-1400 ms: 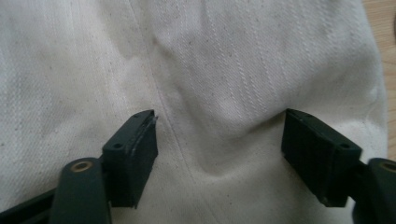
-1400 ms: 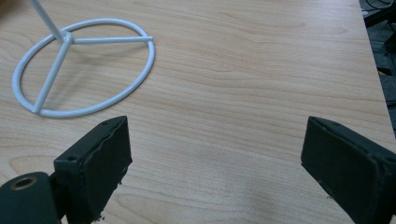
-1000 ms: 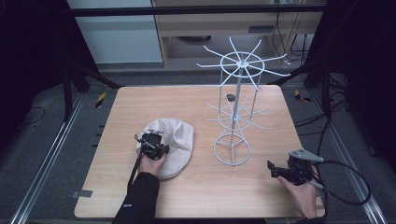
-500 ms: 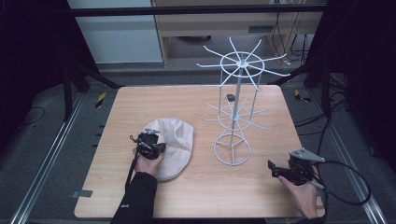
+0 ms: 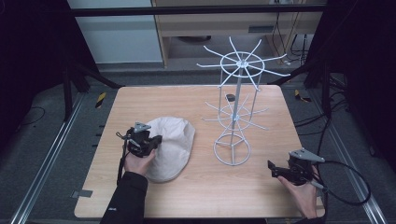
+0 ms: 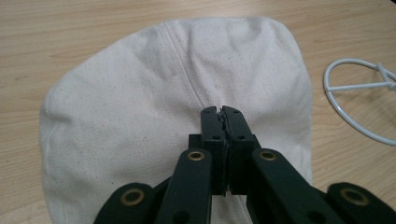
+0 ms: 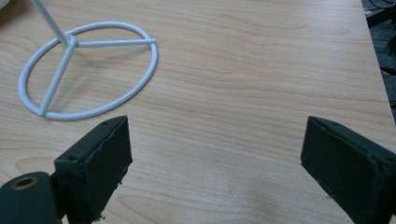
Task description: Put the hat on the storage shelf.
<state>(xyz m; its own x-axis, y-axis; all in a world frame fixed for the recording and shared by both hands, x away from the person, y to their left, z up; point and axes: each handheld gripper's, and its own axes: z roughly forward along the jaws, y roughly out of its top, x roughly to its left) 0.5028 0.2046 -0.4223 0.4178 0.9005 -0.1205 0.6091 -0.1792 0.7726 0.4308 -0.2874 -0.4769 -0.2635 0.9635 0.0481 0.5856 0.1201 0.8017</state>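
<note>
**Left gripper closed over the cap, right one waits wide**

Nearest the camera, at the lower right of the high view, the right gripper (image 5: 279, 171) sits low over bare wood, its jaws spread wide with nothing between them. Its own view confirms it: two black pads well apart, the surface (image 7: 261, 93) open beneath. It looks parked, likely kept clear until it is needed.

Move up and left and there's the action. The left gripper (image 5: 154, 142) is at the left edge of the cream cap (image 5: 172, 148), which lies flat at centre left. In the left gripper view the jaws are pressed together over the crown, along the seam (image 6: 187, 70). Whether they have pinched a fold of cloth I cannot tell; the tips hide it. A pinch there would make sense for lifting soft fabric.

Farther back, right of centre, stands the white wire rack (image 5: 236, 107), arms bare, ring base just beside the cap. It looks like the cap's destination, though that's a guess.
</note>
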